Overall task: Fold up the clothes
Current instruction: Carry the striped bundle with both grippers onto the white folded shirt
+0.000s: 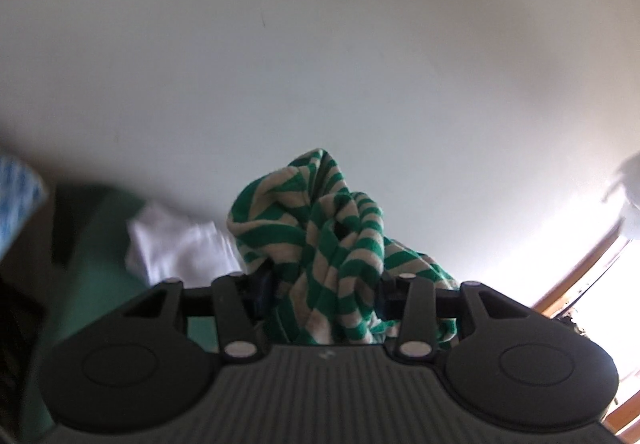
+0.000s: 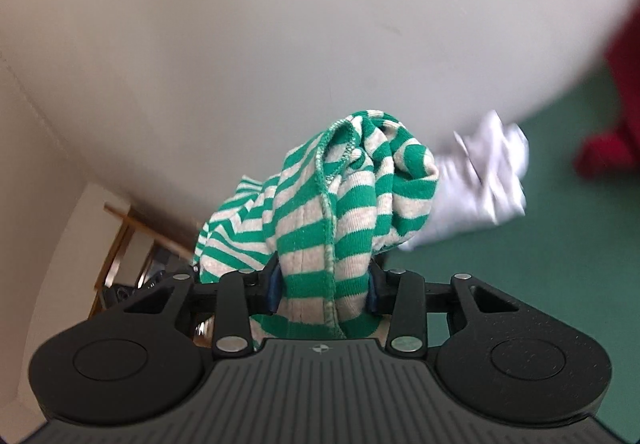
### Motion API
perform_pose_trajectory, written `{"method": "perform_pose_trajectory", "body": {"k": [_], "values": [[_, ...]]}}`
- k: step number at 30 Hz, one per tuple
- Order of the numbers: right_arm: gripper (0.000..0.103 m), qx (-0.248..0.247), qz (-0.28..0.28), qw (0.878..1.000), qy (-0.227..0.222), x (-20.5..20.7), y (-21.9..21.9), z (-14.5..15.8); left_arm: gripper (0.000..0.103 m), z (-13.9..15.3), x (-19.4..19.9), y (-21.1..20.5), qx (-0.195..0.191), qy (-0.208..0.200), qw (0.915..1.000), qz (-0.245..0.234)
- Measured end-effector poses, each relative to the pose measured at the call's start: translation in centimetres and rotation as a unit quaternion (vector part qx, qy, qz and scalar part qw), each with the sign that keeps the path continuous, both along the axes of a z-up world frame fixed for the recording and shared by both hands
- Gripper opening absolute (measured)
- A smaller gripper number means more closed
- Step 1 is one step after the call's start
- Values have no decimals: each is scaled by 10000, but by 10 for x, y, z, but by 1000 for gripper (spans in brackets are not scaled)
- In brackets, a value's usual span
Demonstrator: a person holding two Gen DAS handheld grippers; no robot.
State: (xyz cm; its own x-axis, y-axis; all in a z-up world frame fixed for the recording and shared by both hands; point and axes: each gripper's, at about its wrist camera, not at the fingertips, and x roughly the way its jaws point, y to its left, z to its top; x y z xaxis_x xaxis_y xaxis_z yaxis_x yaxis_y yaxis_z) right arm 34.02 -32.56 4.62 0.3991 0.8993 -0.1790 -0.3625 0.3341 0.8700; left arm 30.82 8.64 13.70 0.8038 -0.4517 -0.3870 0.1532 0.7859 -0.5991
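A green and cream striped garment (image 1: pixel 320 228) is bunched between the fingers of my left gripper (image 1: pixel 320 284), which is shut on it and holds it up in front of a pale wall. The same striped garment (image 2: pixel 344 204) shows in the right wrist view, clamped between the blue pads of my right gripper (image 2: pixel 324 288), with a stitched hem running down its middle. Both cameras point upward, so the rest of the garment hangs out of sight below.
A blurred white cloth (image 1: pixel 176 244) lies on a green surface (image 1: pixel 92 268) at the left; it also shows in the right wrist view (image 2: pixel 480 180) on the green surface (image 2: pixel 560 244). A red cloth (image 2: pixel 616 116) is at the far right. A wooden frame (image 2: pixel 120 244) stands lower left.
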Motion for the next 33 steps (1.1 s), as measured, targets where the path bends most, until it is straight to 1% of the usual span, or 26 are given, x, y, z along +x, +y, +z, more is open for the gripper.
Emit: {"method": "perform_pose_trajectory", "body": {"k": [4,7,9,11,15,18,19,21,22,23,24,25,26,28,30,31,33], "values": [[41,51,-284,9995,-159,46,33,-7,43,0,61,25,131,-54,9999,1],[41,145,-580,9982,-69,76,47,-26,43,-17,100,37,182,-6,9998,-34],[41,49,-742,9972,-27,90,55,-40,43,-37,121,41,206,80,9997,-63],[41,-161,-858,9962,39,104,64,-53,43,-58,139,43,257,177,9994,-117],[40,-698,-960,9929,109,128,74,-78,43,-108,166,45,360,485,9980,-195],[40,-1079,-975,9893,84,143,79,-94,43,-141,178,52,422,647,9970,-75],[40,-1144,-964,9887,52,146,80,-98,44,-152,181,56,395,687,9969,-16],[41,-1241,-989,9873,-29,151,80,-106,53,-171,184,68,209,753,9969,90],[43,-1350,-997,9858,-46,153,81,-110,61,-178,184,72,147,771,9969,85],[46,-1467,-1004,9840,-75,153,81,-114,65,-186,184,76,86,789,9968,79],[50,-1611,-1006,9817,-147,152,82,-114,67,-189,184,78,98,781,9969,76],[59,-1755,-1007,9791,-219,152,83,-115,71,-188,183,77,215,734,9970,77],[63,-1886,-1008,9765,-279,151,83,-115,75,-187,181,76,333,687,9970,77],[66,-2053,-1007,9730,-309,151,84,-109,77,-181,175,76,549,607,9966,92],[66,-2259,-1040,9679,-375,148,86,-101,73,-168,163,84,627,418,9971,106],[66,-2389,-1097,9637,-467,145,86,-94,68,-159,153,89,678,276,9972,174],[65,-2741,-1421,9460,-988,128,85,-72,70,-141,131,98,724,-66,9971,239]]}}
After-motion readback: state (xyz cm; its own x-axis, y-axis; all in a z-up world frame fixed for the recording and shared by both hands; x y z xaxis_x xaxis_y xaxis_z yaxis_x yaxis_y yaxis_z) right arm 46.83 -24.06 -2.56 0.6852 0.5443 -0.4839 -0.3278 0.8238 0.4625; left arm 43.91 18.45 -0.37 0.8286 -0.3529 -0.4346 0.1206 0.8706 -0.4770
